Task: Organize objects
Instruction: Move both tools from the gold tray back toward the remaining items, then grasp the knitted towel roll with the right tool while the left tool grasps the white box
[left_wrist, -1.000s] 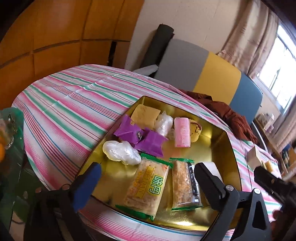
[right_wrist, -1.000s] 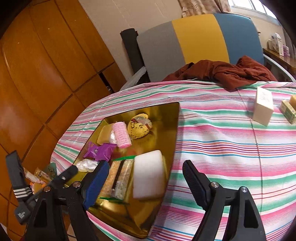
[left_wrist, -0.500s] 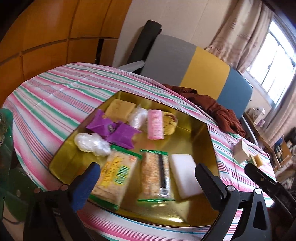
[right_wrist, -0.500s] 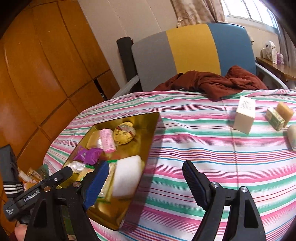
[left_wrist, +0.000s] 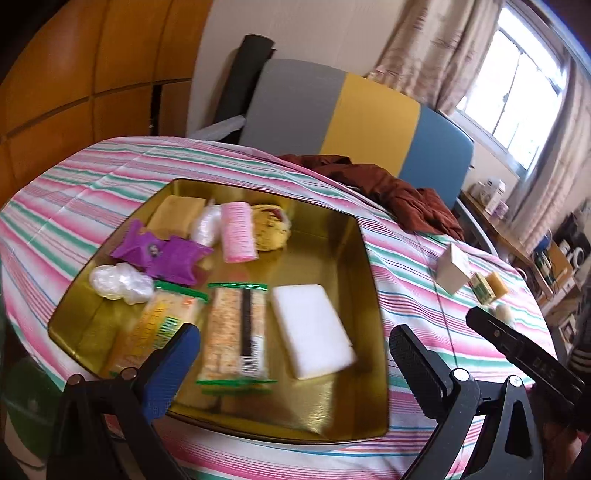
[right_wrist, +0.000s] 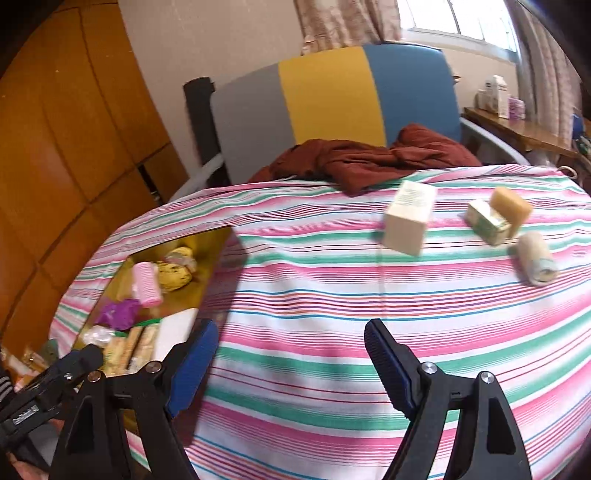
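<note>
Partly hidden behind the left gripper (left_wrist: 291, 354): yellow-green snack packet (left_wrist: 159, 325) in the shallow gold metal tray (left_wrist: 369, 273). Both jaws spread wide, empty. Right gripper (right_wrist: 290, 354) likewise agape above striped tablecloth (right_wrist: 369, 295), cream box (right_wrist: 406, 221) well beyond.

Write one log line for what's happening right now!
left hand-held gripper: open, empty | right hand-held gripper: open, empty | gold metal tray: snacks inside | cream cardboard box: on striped tablecloth

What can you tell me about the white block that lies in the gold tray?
The white block is a plain rectangular slab with rounded edges, foam-like or soap-like, unwrapped. It lies flat on the floor of the gold tray, in the near right part, beside the clear snack packet. Neither gripper touches it.
</note>
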